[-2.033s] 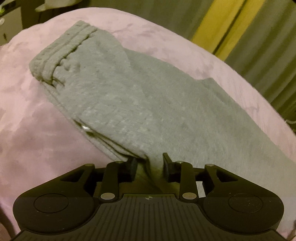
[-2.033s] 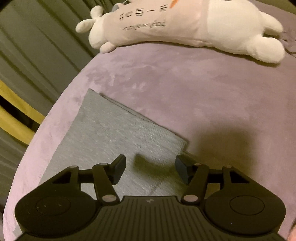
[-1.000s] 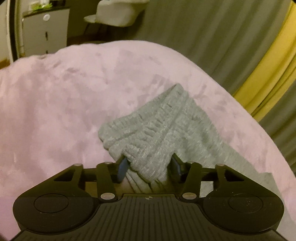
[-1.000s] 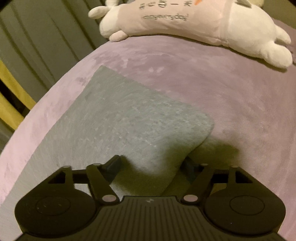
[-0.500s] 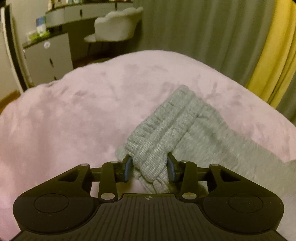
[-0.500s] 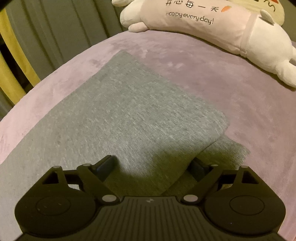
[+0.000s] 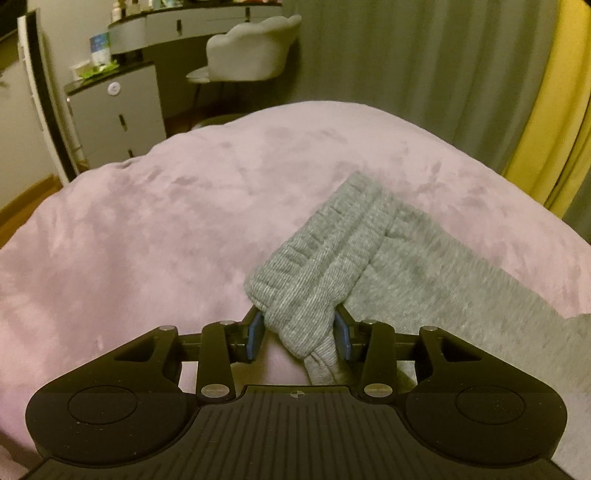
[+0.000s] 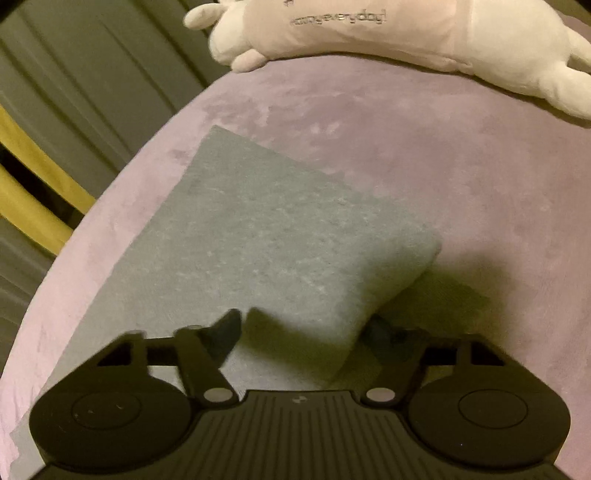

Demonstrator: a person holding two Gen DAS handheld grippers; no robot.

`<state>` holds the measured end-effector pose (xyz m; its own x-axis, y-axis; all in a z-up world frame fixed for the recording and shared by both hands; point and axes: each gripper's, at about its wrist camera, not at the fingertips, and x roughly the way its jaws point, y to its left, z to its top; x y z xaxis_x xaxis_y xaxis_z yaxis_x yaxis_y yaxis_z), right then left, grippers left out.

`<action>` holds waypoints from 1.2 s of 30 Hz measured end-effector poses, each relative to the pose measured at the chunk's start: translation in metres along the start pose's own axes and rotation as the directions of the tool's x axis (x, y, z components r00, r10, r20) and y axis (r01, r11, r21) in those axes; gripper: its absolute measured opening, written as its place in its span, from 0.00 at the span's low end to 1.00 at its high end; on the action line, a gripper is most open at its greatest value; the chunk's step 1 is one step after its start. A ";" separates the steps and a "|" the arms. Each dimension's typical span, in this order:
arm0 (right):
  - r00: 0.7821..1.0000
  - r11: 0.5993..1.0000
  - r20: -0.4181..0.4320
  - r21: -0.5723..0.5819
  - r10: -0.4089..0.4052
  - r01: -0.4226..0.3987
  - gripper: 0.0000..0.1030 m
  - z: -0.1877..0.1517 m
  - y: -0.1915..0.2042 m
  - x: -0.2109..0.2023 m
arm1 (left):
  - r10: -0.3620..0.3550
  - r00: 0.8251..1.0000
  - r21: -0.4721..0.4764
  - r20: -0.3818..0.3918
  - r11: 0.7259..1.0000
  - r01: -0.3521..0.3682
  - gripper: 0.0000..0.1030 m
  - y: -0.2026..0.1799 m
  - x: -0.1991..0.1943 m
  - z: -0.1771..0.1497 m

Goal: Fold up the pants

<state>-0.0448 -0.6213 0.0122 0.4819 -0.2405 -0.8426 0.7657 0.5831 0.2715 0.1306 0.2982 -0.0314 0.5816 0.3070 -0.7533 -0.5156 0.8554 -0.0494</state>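
Note:
Grey sweatpants lie on a pink plush bedspread [image 7: 147, 229]. In the left wrist view my left gripper [image 7: 298, 334] is shut on the ribbed waistband [image 7: 314, 266] and holds it lifted off the bed; the rest of the pants [image 7: 461, 280] trails off to the right. In the right wrist view the folded leg end of the pants [image 8: 266, 236] lies flat. My right gripper [image 8: 306, 332] is open, its fingers straddling the near folded edge just above the fabric.
A white and pink plush toy [image 8: 406, 33] lies at the far side of the bed. Grey and yellow curtains [image 7: 461, 74] hang beside the bed. A white chair [image 7: 251, 51] and a drawer cabinet [image 7: 114, 114] stand beyond the bed's end.
My left gripper closed on the waistband and raised it, tilting the view up toward the room. My right gripper shifted over the folded leg end and stayed open.

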 end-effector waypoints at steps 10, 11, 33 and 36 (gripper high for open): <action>0.998 1.000 0.063 -0.025 0.015 -0.013 0.05 0.002 -0.011 -0.016 | 0.007 1.000 -0.048 -0.022 0.999 -0.008 0.40 0.002 -0.002 0.004; 0.997 0.999 0.080 -0.054 0.010 -0.006 0.05 0.001 -0.007 -0.023 | 0.011 1.000 -0.048 -0.020 0.999 -0.012 0.40 0.001 -0.004 0.005; 0.967 0.971 0.168 -0.109 -0.192 0.212 0.46 -0.011 -0.027 -0.053 | 0.160 0.987 0.066 -0.004 0.985 -0.159 0.57 -0.006 -0.031 0.006; 0.966 0.977 0.193 -0.087 -0.172 0.192 0.51 -0.009 -0.030 -0.071 | 0.228 0.969 0.155 0.091 0.958 -0.240 0.58 -0.022 -0.060 -0.005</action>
<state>-0.1061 -0.6151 0.0597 0.4157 -0.4828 -0.7707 0.8038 0.5916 0.0629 0.1040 0.2594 0.0115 0.5033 0.5311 -0.6817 -0.5364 0.8105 0.2354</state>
